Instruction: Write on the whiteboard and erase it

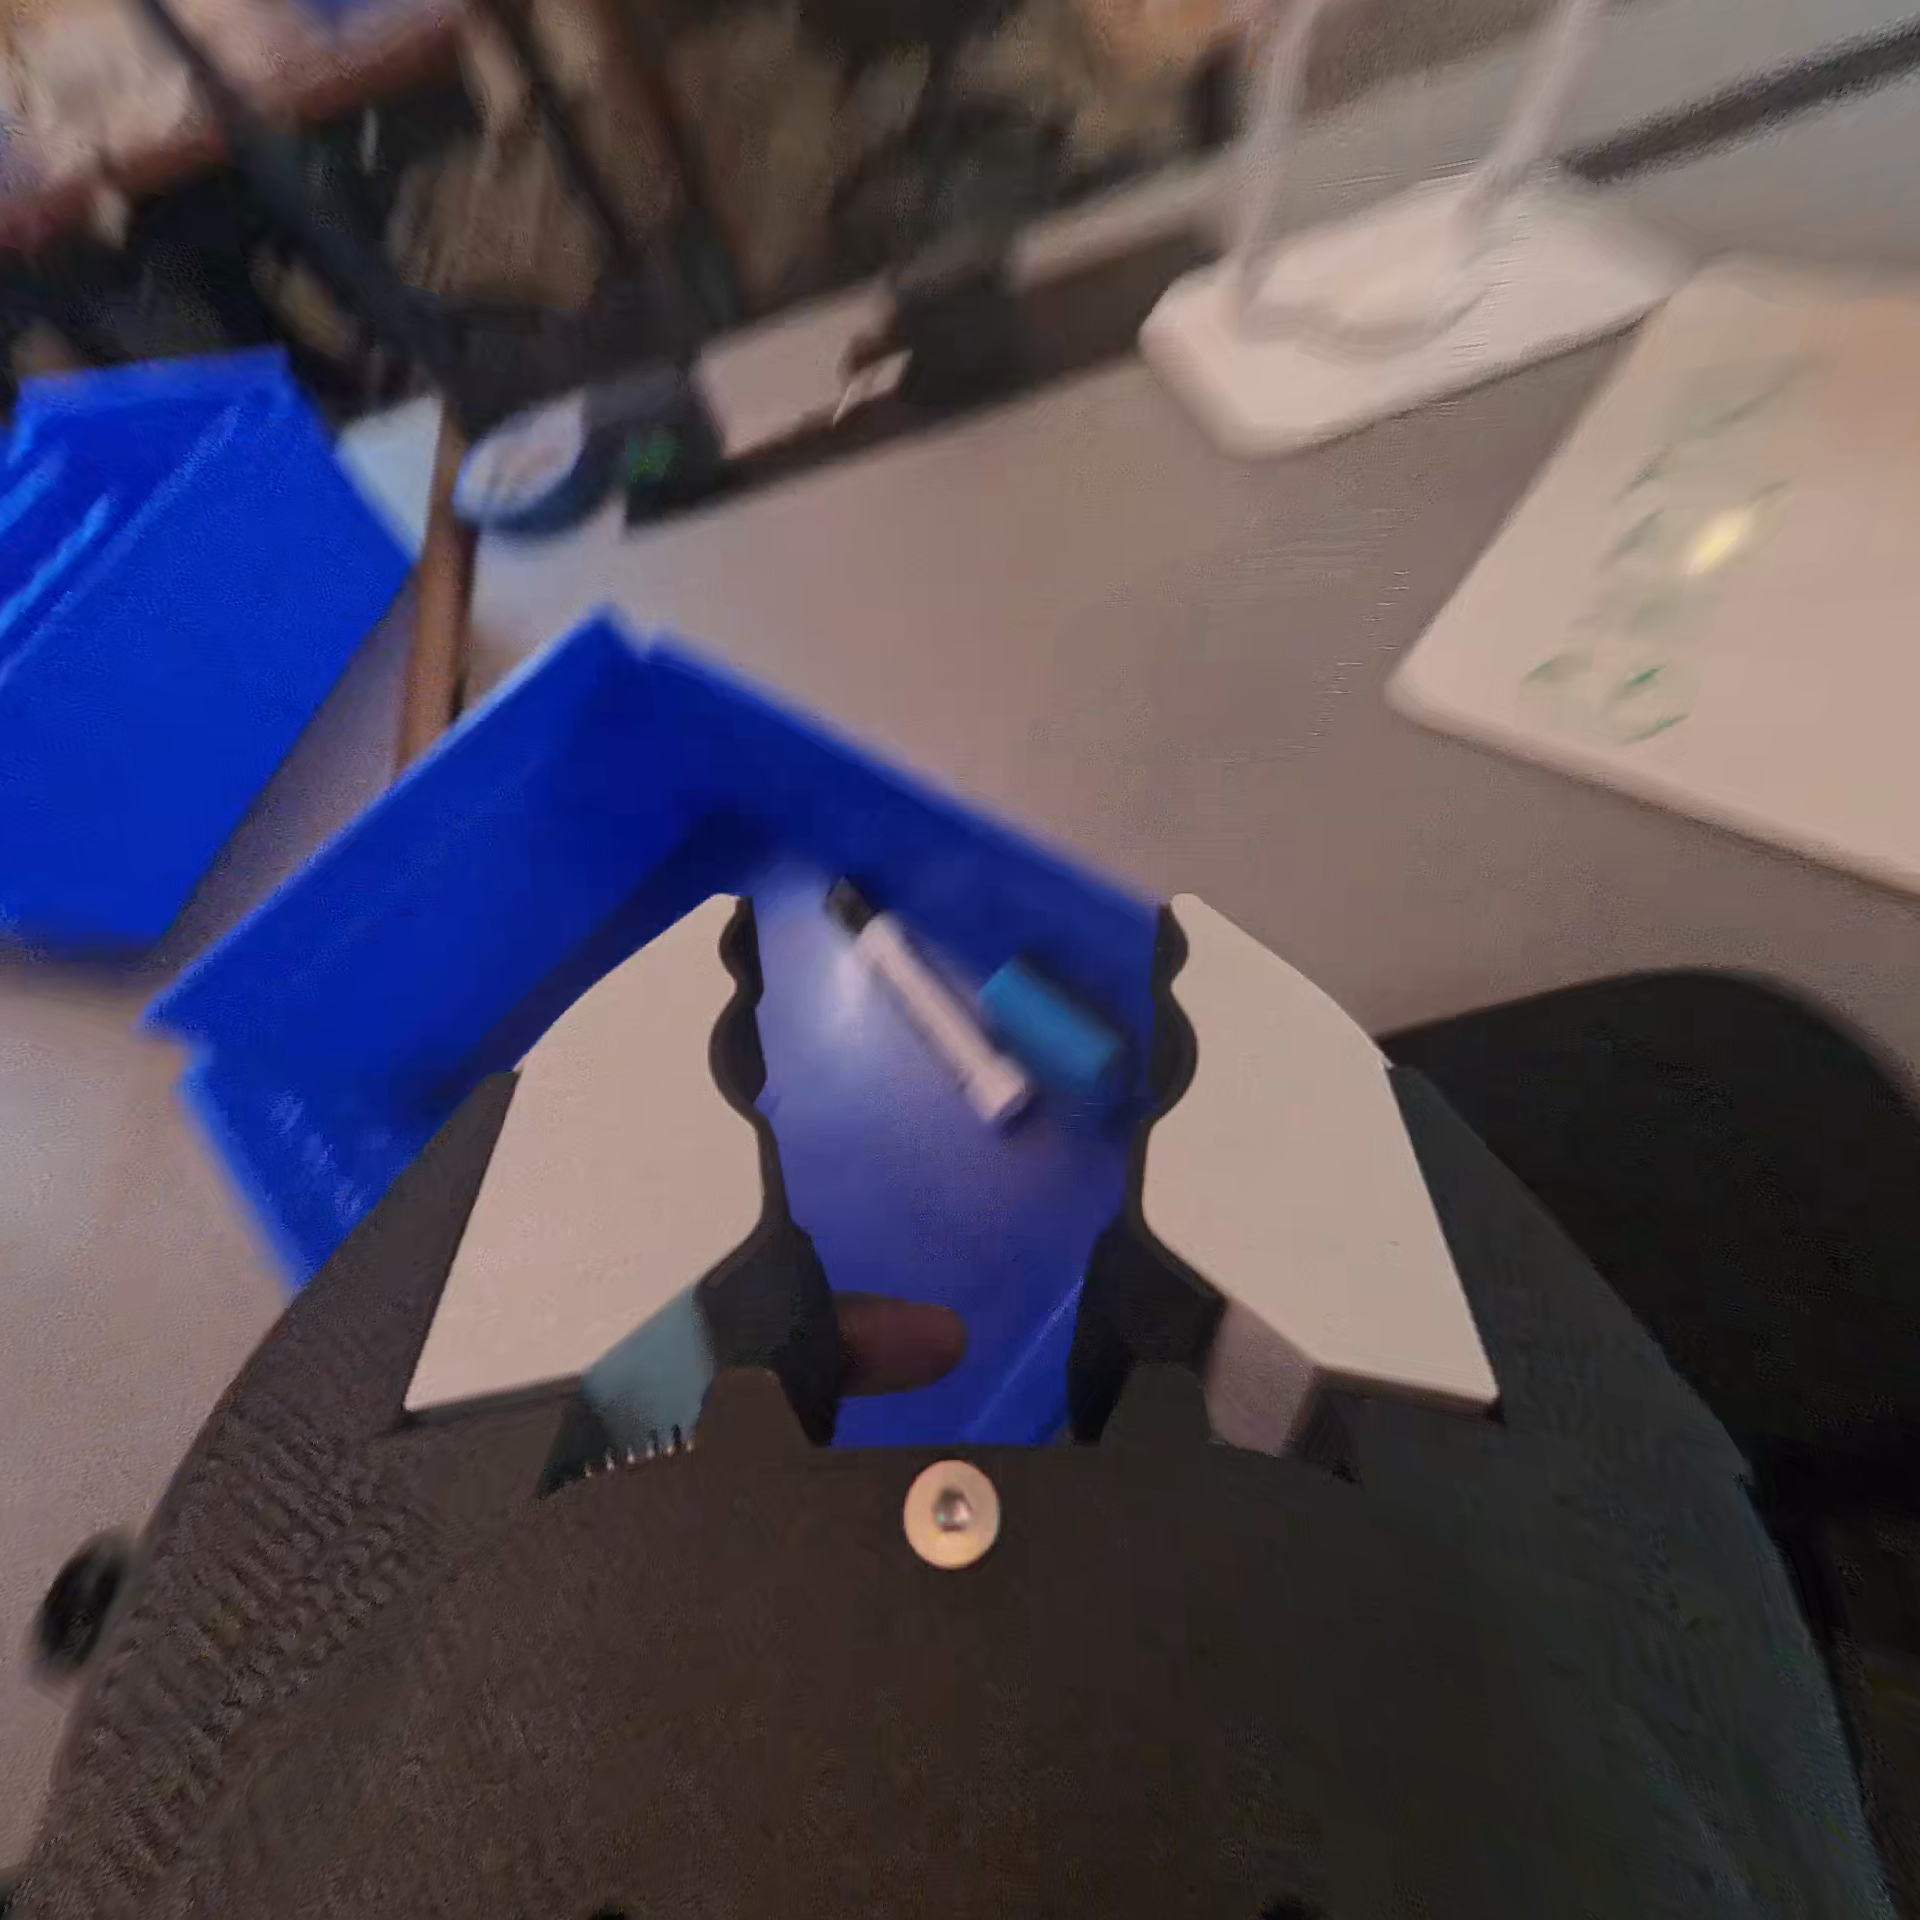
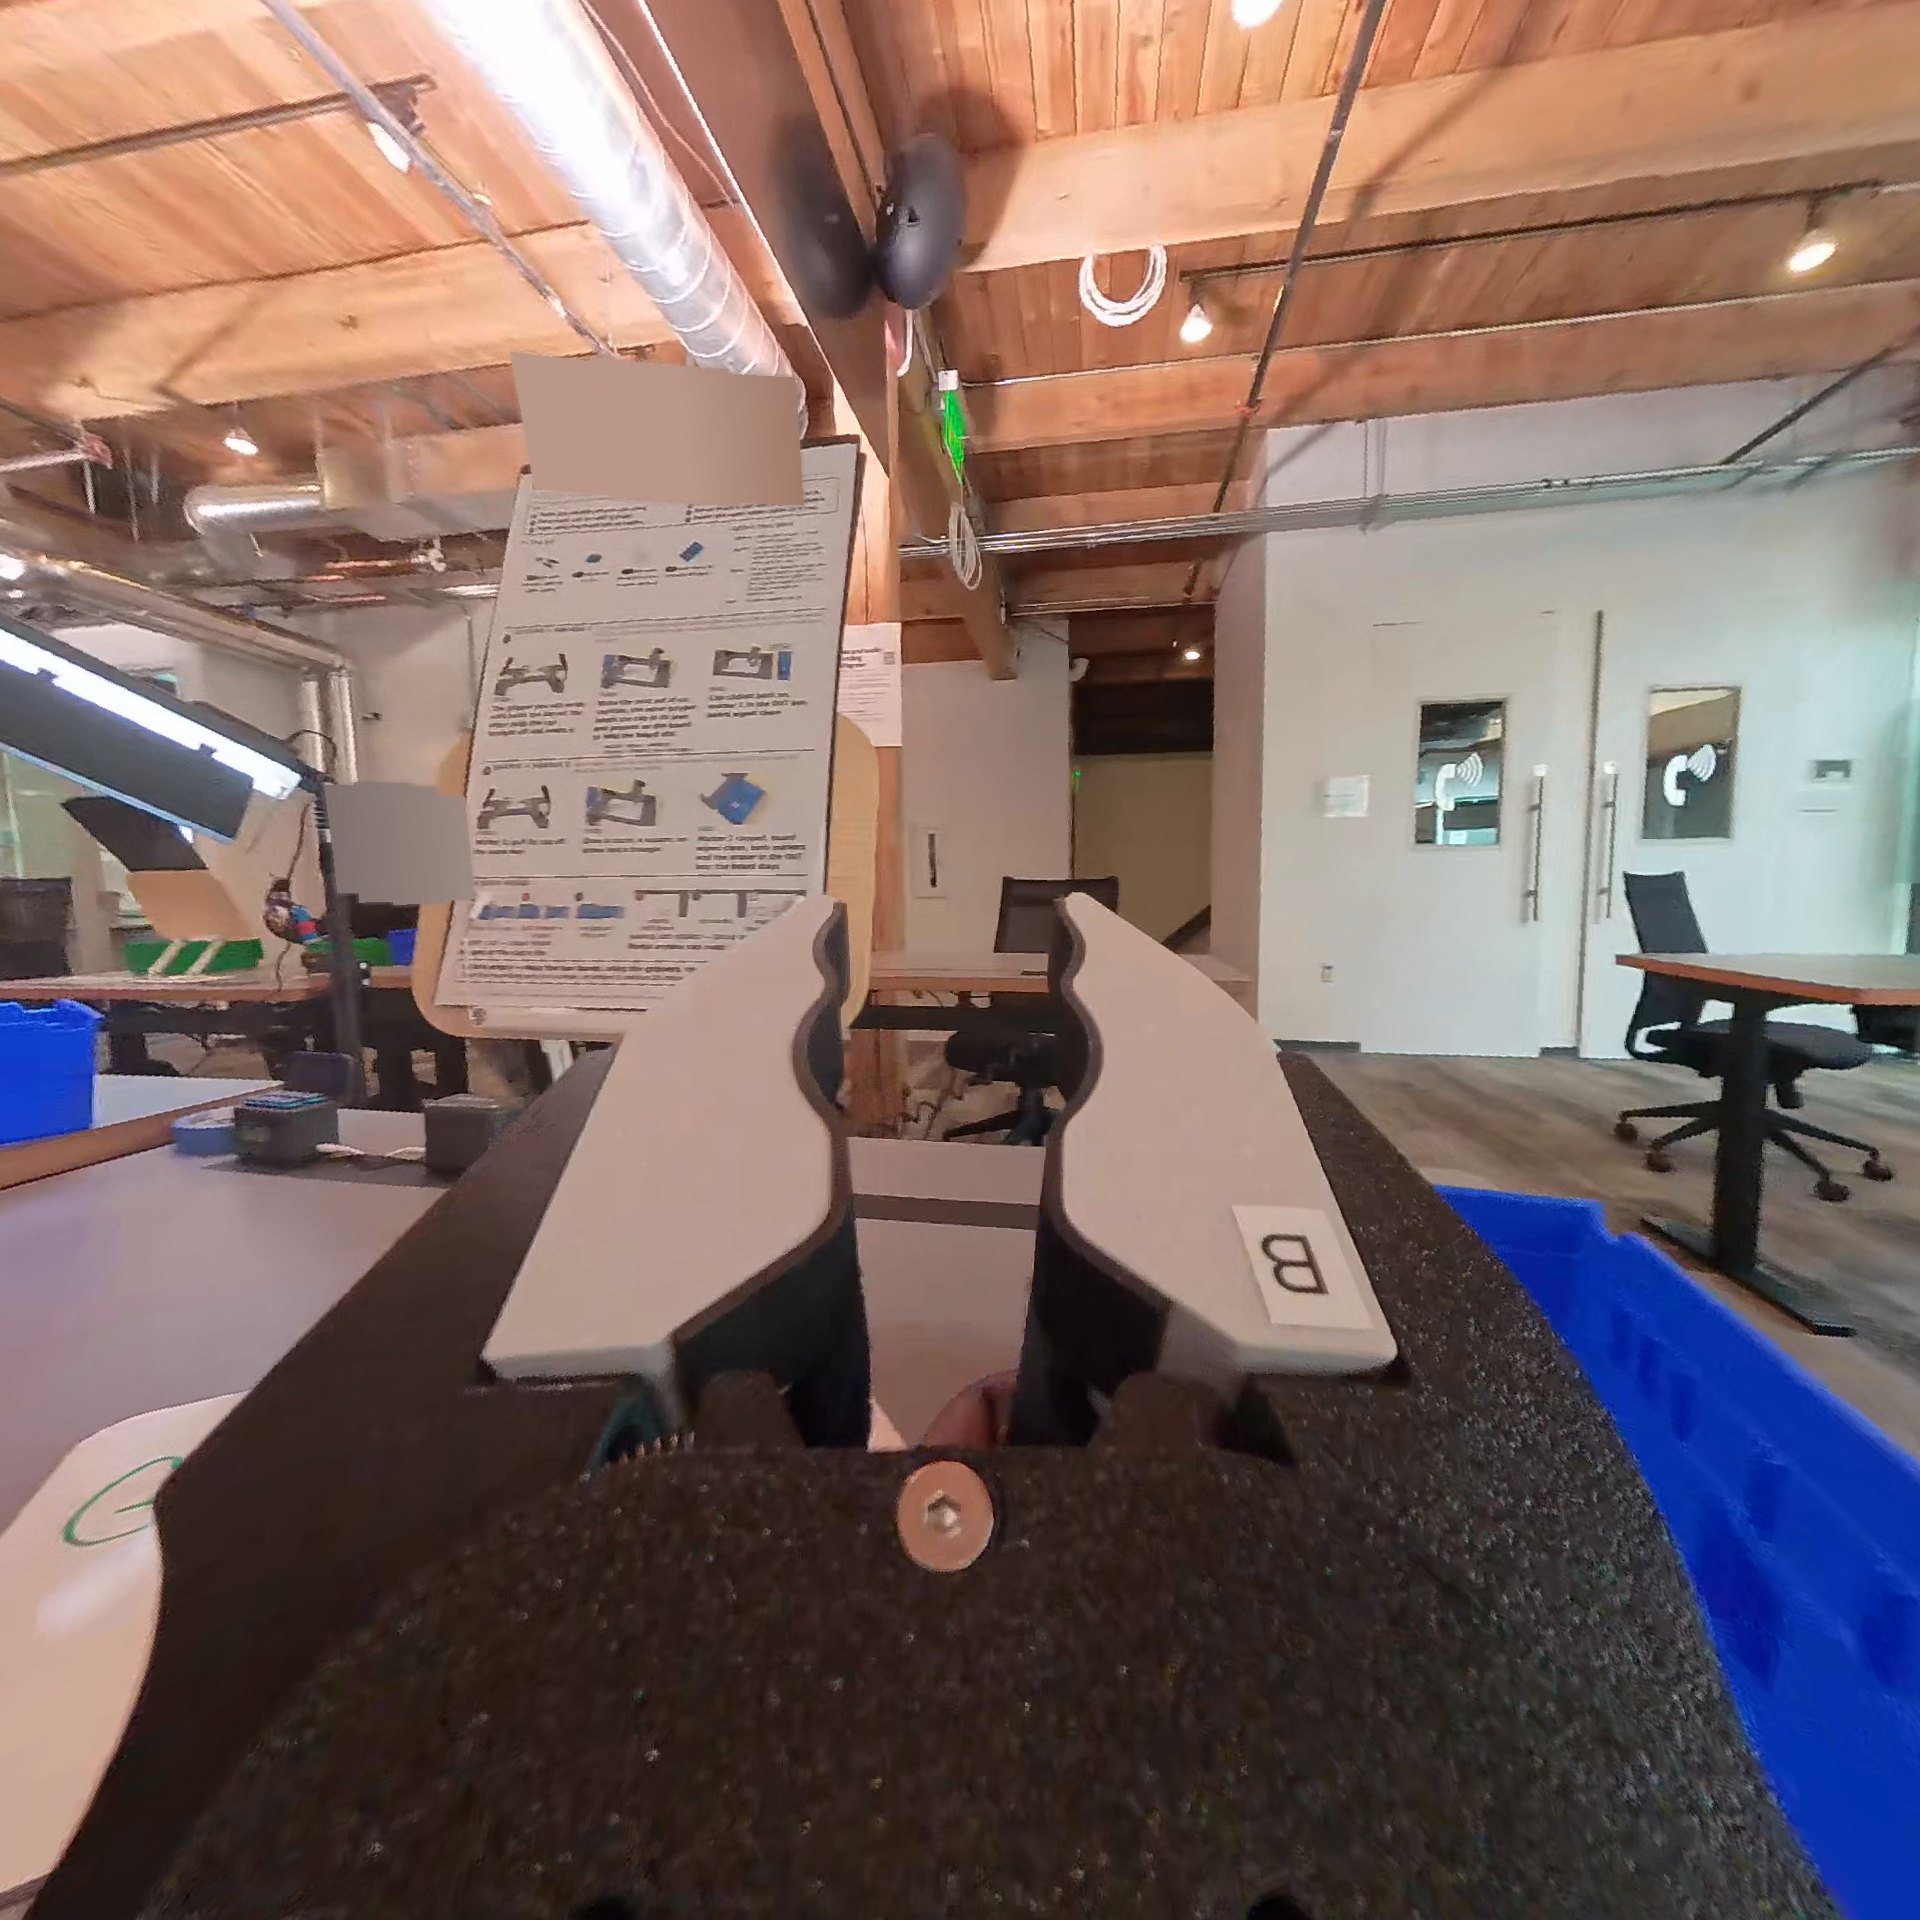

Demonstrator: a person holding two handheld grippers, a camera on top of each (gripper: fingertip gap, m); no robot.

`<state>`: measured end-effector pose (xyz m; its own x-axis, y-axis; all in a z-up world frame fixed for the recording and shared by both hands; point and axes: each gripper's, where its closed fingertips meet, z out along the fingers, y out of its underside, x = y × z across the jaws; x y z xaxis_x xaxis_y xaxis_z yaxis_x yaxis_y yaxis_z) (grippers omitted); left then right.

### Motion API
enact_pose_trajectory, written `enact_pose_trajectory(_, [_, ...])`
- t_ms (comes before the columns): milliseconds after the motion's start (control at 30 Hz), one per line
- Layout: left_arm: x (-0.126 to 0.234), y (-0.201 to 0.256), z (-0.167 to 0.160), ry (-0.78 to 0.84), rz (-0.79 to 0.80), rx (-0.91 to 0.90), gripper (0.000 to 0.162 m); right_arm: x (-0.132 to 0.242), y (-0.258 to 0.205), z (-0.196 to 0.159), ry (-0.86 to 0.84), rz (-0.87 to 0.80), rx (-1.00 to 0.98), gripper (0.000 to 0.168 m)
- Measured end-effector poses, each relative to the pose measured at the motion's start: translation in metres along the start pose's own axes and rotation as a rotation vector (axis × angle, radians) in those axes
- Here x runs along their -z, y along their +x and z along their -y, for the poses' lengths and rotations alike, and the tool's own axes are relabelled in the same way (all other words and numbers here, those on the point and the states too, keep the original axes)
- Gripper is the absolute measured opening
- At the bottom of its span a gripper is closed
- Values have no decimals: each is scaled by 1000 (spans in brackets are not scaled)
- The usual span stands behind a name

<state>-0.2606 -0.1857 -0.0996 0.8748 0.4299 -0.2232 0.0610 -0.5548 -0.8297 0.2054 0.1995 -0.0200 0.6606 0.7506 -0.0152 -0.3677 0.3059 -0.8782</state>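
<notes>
In the left wrist view my left gripper is open and empty, hovering over a blue bin. In the bin lie a white marker with a dark cap and a small blue eraser block. The small whiteboard with smeared green marks lies on the table to the right. In the right wrist view my right gripper is open and empty, pointing level across the room. The whiteboard's corner with a green stroke shows at lower left.
A second blue bin sits at the left, another blue bin at my right gripper's right. A white lamp base, tape roll and black devices line the table's back. An instruction sheet stands behind. A black chair is near. The white marker lies around 15 cm away from my left fingertips.
</notes>
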Motion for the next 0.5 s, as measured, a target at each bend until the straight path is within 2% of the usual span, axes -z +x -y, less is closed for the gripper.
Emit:
enact_pose_trajectory(100, [-20,-21,-45,-171,16,54,73,0,-13,-2,41,10,16,29])
enact_pose_trajectory(200, [-47,-12,-68,-238,-70,102,73,4,-22,5,63,-7,131,22])
enact_pose_trajectory(267, [-61,-13,-89,-350,-59,92,73,5,-28,7,35,3,212,22])
enact_pose_trajectory(367, [-71,0,-94,-366,-104,83,64,7,-28,9,-5,-6,293,22])
enact_pose_trajectory(433, [-66,10,-90,-327,-160,70,64,10,-24,10,-8,-23,302,20])
enact_pose_trajectory(500, [-59,20,-89,-302,-245,-27,69,12,-22,11,-1,-24,273,19])
